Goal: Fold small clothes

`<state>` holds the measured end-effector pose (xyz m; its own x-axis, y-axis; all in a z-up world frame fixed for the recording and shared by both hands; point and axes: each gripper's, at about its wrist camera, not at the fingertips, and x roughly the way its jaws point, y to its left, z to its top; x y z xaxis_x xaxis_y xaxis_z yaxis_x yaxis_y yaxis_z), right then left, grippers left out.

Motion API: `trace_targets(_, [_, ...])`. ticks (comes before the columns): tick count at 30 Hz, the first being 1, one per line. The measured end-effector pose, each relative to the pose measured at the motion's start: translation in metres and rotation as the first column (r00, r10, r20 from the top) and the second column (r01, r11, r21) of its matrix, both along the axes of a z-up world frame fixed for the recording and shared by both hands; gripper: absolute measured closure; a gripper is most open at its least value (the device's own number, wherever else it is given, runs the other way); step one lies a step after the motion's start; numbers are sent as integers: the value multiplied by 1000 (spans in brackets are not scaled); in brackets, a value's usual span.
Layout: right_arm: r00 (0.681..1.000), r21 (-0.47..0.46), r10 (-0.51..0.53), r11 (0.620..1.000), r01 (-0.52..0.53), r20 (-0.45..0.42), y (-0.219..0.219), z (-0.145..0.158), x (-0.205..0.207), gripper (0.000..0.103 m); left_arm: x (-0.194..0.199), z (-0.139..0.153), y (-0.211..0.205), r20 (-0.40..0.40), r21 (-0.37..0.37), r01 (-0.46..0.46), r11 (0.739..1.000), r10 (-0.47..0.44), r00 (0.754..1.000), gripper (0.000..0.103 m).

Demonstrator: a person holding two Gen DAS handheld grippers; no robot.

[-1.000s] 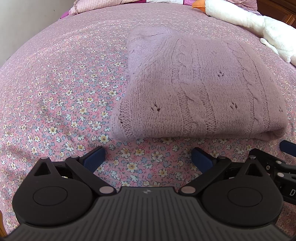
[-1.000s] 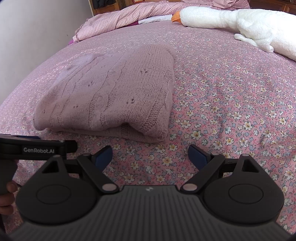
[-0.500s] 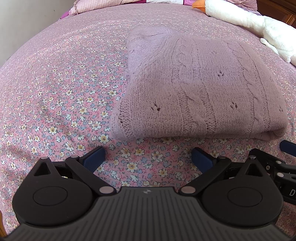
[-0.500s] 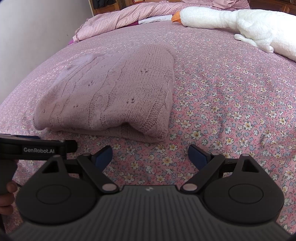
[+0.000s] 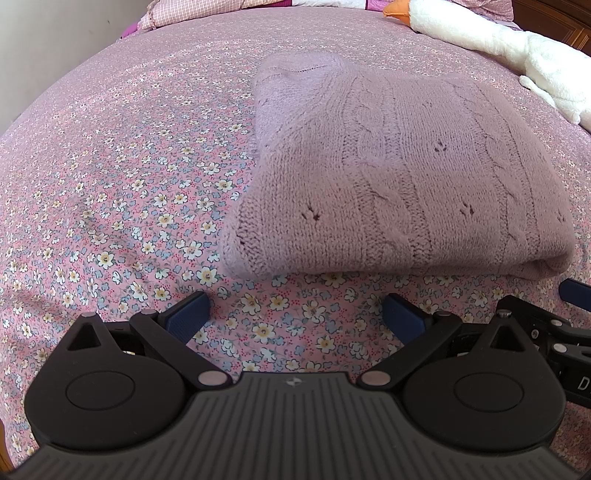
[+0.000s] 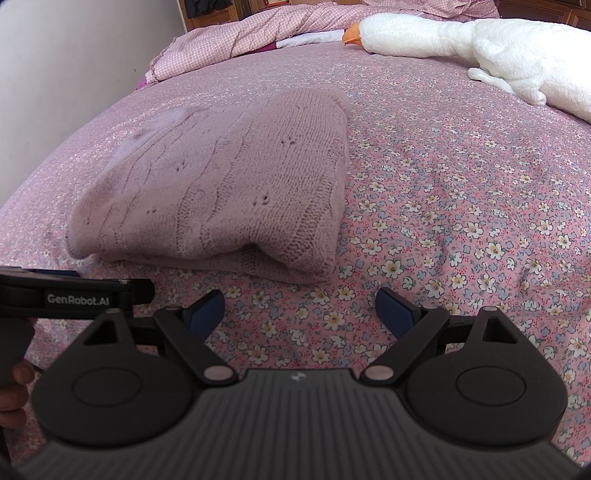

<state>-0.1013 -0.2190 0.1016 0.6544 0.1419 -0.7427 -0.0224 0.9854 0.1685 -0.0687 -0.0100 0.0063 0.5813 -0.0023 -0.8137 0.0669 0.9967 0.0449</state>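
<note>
The sweater (image 5: 399, 184) lies folded on the bed (image 5: 129, 166), centre right in the left view, centre left in the right view. Both grippers, left (image 5: 295, 314) and right (image 6: 301, 308), sit just short of it, fingers apart, empty. A plush goose (image 6: 461, 37) lies upper right.

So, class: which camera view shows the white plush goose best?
The right wrist view: the plush goose shows its orange beak, neck and much of its body across the bed's far side. The left wrist view catches only the beak and a strip of neck and body at the top right corner.
</note>
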Motion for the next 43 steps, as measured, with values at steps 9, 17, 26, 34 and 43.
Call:
trace_targets(9, [1000, -1, 0, 1000, 0, 0, 0, 0, 0, 12, 0, 0, 0, 0, 0, 0, 1000, 0, 1000, 0])
trace_targets(17, [1000, 0, 0, 1000, 0, 0, 1, 0, 0, 12, 0, 0, 0, 0, 0, 0, 1000, 0, 1000, 0])
trace_targets(26, [1000, -1, 0, 1000, 0, 0, 1, 0, 0, 12, -1, 0, 0, 0, 1, 0, 1000, 0, 1000, 0])
trace_targets(34, [1000, 0, 0, 1000, 0, -1, 1, 0, 0, 12, -1, 0, 0, 1, 1, 0, 1000, 0, 1000, 0])
trace_targets(43, [1000, -1, -1, 1000, 1, 0, -2, 2, 0, 12, -3, 0, 0, -2, 4, 9, 1000, -9, 1000, 0])
